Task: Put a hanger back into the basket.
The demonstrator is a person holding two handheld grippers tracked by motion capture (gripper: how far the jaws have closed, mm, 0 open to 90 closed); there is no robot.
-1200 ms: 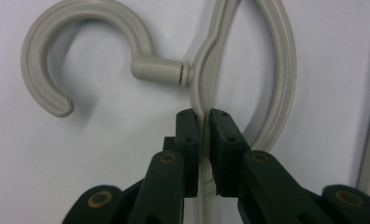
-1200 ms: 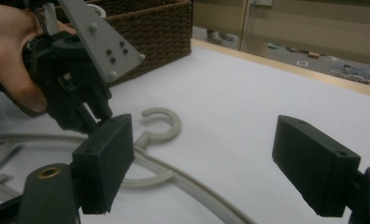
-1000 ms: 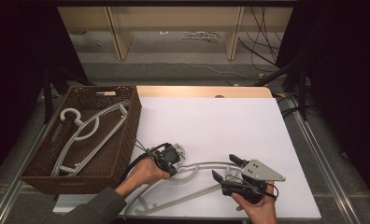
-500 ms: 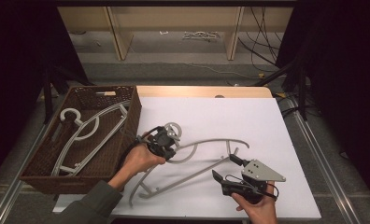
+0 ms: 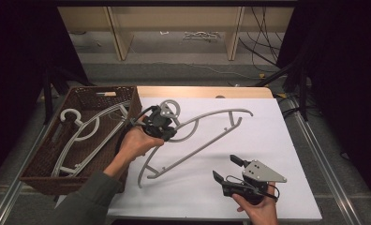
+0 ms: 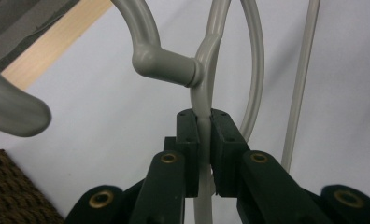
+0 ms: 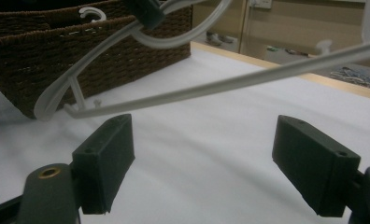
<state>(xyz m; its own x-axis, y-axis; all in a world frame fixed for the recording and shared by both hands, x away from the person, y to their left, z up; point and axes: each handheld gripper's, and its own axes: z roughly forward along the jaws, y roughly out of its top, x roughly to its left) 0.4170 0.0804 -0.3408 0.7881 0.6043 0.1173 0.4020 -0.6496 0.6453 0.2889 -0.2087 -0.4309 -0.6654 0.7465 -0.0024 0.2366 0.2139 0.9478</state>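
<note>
White sheeting covers the table (image 5: pixel 268 140), and a brown wicker basket (image 5: pixel 40 161) sits at its left edge as the landmark for everything else. Just right of the basket's near wall, the left gripper (image 5: pixel 161 125) has its jaws closed tight on the thin neck of a grey plastic hanger (image 5: pixel 207 136), right under the hook; the left gripper view shows the pads (image 6: pixel 188 140) pinching that stem from both sides. Gripping at the neck lets the hanger's long arms swing free above the sheet, tilted, probably so it can be carried over the basket rim to join the hanger in the basket (image 5: pixel 80 133). Well to the right of the basket, toward the near edge, the right gripper (image 5: pixel 229 169) rests in the person's hand with its jaws spread wide and nothing between them, apparently waiting. Whether the held hanger's low end touches the sheet is hard to tell, and the basket's far corner is lost in shadow.
</note>
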